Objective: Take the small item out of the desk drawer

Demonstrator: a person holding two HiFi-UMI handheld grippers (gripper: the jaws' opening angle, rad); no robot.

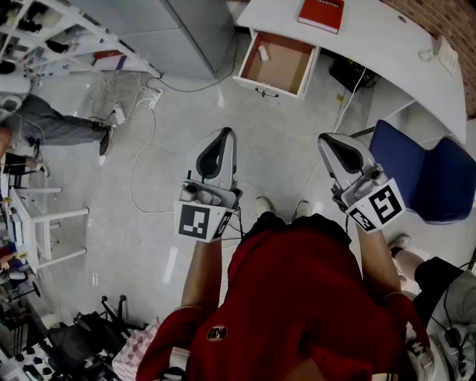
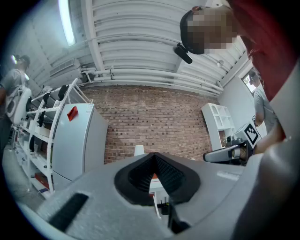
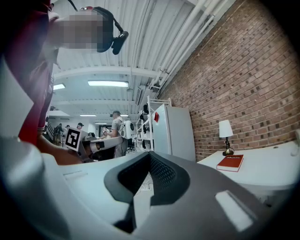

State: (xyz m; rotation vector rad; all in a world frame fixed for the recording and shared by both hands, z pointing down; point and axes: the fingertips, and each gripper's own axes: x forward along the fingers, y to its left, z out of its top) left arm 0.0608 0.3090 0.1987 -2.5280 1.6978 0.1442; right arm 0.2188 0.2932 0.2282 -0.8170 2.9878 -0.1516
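Observation:
The desk drawer (image 1: 277, 68) stands pulled open under the white desk (image 1: 387, 41) at the top of the head view. A small white item (image 1: 263, 53) lies in its far left corner. My left gripper (image 1: 225, 135) and right gripper (image 1: 328, 140) are held side by side close to my body, well short of the drawer and above the floor. Both have their jaws shut with nothing between them. In the left gripper view the closed jaws (image 2: 155, 157) point at the brick wall. The right gripper view shows its closed jaws (image 3: 150, 158) empty too.
A red book (image 1: 321, 13) lies on the desk, with a small lamp (image 3: 226, 131) near it. A blue chair (image 1: 428, 173) stands at my right. Cables (image 1: 141, 160) trail over the floor at left, beside a grey cabinet (image 1: 175, 30), white shelving (image 1: 44, 33) and a person (image 1: 52, 126).

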